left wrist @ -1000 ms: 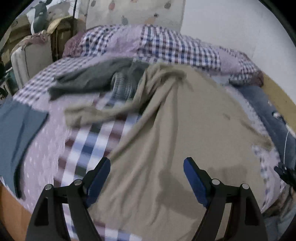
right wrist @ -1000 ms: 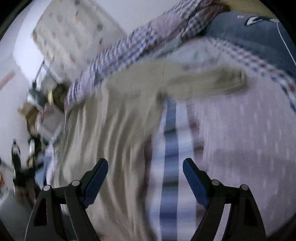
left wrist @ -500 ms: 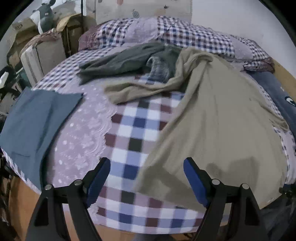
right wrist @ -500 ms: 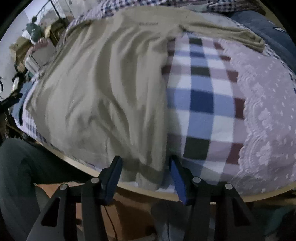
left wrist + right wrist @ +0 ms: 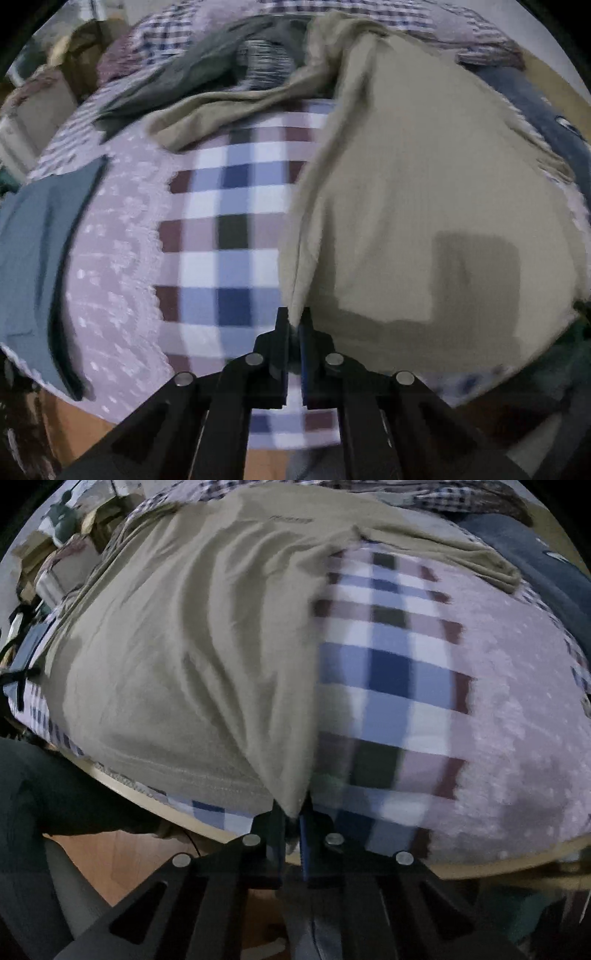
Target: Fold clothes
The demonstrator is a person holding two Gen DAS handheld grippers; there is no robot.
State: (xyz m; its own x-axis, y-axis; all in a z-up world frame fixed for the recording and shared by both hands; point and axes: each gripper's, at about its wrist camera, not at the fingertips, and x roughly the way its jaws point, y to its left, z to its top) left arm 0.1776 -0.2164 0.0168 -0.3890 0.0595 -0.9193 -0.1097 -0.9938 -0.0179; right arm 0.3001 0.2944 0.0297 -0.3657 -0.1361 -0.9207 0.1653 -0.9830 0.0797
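Pinching the khaki shirt (image 5: 406, 192) hem corners, left gripper (image 5: 293, 326) and right gripper (image 5: 293, 812) fingers clamp tight.

The right tongs (image 5: 293, 818) are pinched tight on the bottom corner of the tan shirt (image 5: 192, 646), which spreads away ahead and to their left over the checked bed cover (image 5: 388, 672) on the bed.

There is one tan shirt (image 5: 424, 192), one gray top (image 5: 192, 70), one blue cloth (image 5: 33, 236), one checked blanket (image 5: 236, 206), and two grippers (image 5: 293, 325) (image 5: 295, 812).
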